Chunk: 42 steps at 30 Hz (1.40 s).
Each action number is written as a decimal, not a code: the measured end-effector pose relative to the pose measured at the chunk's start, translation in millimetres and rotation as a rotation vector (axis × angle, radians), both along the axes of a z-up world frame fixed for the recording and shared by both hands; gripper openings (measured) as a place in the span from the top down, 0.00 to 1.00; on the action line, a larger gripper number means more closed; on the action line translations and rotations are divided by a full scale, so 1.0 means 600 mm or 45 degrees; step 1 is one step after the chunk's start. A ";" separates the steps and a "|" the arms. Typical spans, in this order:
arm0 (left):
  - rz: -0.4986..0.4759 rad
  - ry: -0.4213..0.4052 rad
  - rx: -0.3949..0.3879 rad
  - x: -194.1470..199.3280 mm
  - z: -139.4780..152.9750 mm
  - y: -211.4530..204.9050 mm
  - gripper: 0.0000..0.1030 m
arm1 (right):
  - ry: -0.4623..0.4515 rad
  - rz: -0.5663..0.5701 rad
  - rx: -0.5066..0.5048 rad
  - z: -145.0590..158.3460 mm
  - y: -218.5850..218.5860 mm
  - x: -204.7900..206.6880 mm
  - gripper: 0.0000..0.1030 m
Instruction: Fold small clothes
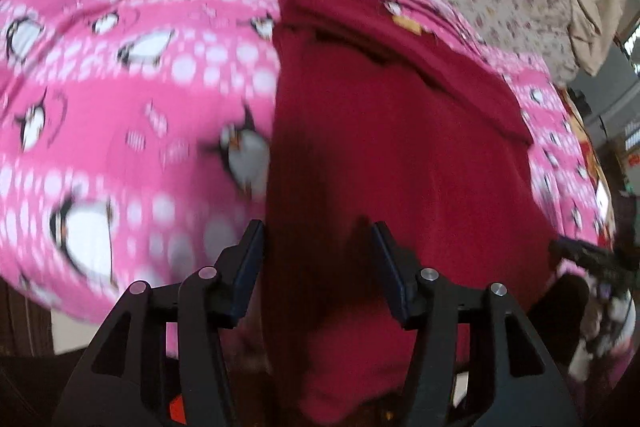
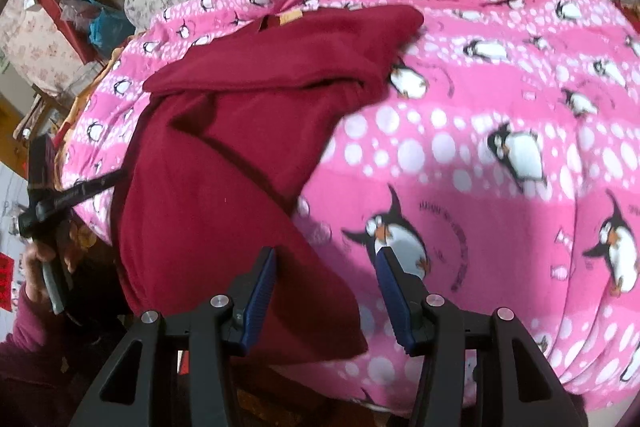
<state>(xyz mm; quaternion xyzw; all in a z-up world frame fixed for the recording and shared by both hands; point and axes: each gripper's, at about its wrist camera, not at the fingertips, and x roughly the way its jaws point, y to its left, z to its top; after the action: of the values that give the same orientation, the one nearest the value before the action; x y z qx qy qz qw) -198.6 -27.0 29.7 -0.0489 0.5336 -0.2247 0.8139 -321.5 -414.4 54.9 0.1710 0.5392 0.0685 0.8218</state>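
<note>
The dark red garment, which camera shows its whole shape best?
The right wrist view. There the dark red garment shows nearly whole on the pink penguin blanket, folded layers and tan label visible. The left wrist view sits closer and blurrier, cutting off the garment's near end.

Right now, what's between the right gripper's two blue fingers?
In the right wrist view, a corner of the dark red folded garment lies between them, on the pink penguin blanket; the pads aren't pressing it.
</note>
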 end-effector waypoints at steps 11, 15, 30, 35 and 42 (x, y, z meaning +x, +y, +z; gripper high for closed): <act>-0.145 0.283 0.036 -0.096 -0.062 0.012 0.40 | -0.007 0.183 0.310 -0.009 0.035 -0.048 0.52; -0.153 0.361 0.030 -0.110 -0.102 0.000 0.40 | 0.034 0.185 0.258 -0.027 0.044 -0.037 0.52; -0.170 0.139 -0.121 -0.124 0.023 0.051 0.91 | -0.014 0.301 0.491 -0.014 0.071 -0.062 0.67; -0.105 0.199 -0.057 -0.122 -0.014 0.072 0.91 | 0.075 0.153 0.466 -0.061 0.058 -0.057 0.54; 0.015 0.259 -0.029 -0.113 -0.049 0.069 0.91 | 0.087 0.225 0.445 -0.079 0.096 -0.057 0.54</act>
<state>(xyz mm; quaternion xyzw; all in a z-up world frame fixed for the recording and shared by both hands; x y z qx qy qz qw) -266.5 14.5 0.4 -0.0838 0.6105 -0.2200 0.7562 -355.9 -357.1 7.7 0.2653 0.5596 0.2270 0.7516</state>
